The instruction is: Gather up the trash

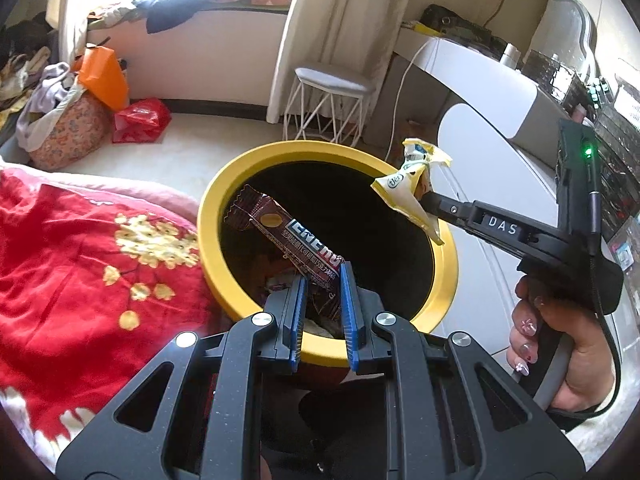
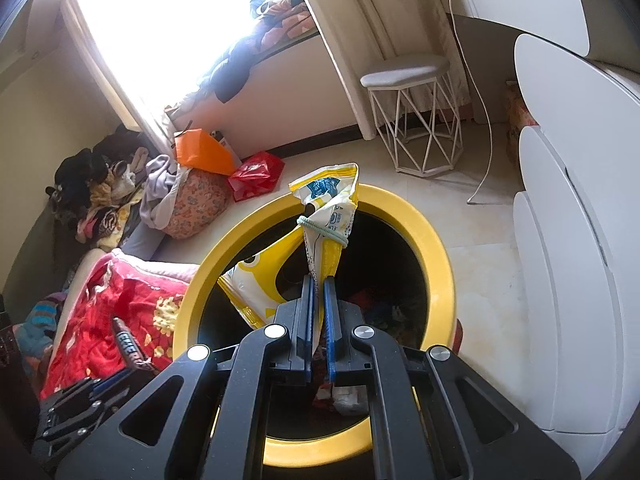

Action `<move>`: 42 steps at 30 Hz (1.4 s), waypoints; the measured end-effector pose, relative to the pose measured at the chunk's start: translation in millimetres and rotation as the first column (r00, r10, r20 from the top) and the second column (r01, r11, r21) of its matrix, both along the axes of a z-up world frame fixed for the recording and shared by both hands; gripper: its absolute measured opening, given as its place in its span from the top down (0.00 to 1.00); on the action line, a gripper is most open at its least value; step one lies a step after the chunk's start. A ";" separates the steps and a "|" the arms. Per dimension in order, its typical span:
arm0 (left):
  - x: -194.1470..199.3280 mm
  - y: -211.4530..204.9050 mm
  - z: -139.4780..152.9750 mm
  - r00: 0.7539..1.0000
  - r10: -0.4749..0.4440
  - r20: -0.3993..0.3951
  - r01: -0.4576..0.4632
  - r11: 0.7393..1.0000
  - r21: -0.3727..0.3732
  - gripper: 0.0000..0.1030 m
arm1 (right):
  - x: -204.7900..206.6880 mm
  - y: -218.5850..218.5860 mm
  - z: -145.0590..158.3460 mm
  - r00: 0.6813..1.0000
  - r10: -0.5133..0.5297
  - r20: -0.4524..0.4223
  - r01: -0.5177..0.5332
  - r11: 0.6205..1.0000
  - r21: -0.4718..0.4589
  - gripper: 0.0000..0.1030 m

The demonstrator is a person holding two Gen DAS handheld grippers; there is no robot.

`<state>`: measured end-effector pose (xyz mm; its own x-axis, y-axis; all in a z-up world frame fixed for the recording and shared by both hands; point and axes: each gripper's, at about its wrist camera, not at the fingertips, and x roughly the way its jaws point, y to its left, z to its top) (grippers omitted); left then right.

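A cluttered bedroom with a pale tiled floor [image 2: 472,264] is lying in bright window light, and a yellow-rimmed bin [image 1: 208,216] is standing beside a red quilt [image 1: 80,248]. Over the bin's dark mouth, the left gripper [image 1: 323,280] is pinching a brown snack wrapper [image 1: 288,240] between narrow blue fingers. Above the bin's rim, the right gripper [image 2: 318,292] is clamping a knotted yellow-and-white bag [image 2: 328,216]. A white wire stool [image 2: 412,120] is standing beyond the bin.

Yellow-rimmed bin [image 1: 208,216], brown wrapper [image 1: 288,240], yellow-white packet [image 2: 324,216], red gold-flowered quilt [image 1: 80,248]
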<state>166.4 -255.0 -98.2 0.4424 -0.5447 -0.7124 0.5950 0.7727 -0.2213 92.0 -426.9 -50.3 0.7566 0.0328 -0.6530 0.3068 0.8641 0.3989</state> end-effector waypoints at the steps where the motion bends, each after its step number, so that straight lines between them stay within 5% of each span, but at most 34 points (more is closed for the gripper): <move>1: 1.0 -1.1 -1.0 1.000 -0.003 -0.002 0.003 1.000 0.001 0.88 | -0.2 -0.5 0.0 1.000 0.001 0.000 -0.001 1.000 0.001 0.95; 13: 16.0 -18.2 -17.2 0.997 -0.068 -0.047 0.069 0.997 0.022 0.86 | -3.3 -7.7 0.2 1.000 0.015 0.002 -0.015 0.999 0.029 0.88; 17: 21.0 -19.7 -18.9 0.996 -0.063 -0.057 0.066 0.997 0.037 0.64 | -8.8 -11.1 2.5 1.000 0.001 0.003 -0.001 1.000 0.028 0.75; 30: 13.1 9.7 1.4 1.000 0.021 0.010 -0.022 0.998 0.053 0.16 | -32.2 7.9 23.4 0.999 0.020 0.038 -0.017 0.996 -0.083 0.36; 42: -1.2 58.8 20.6 0.991 0.130 0.043 -0.132 0.990 0.043 0.10 | -43.1 42.2 43.5 0.995 0.051 0.080 -0.039 0.989 -0.145 0.15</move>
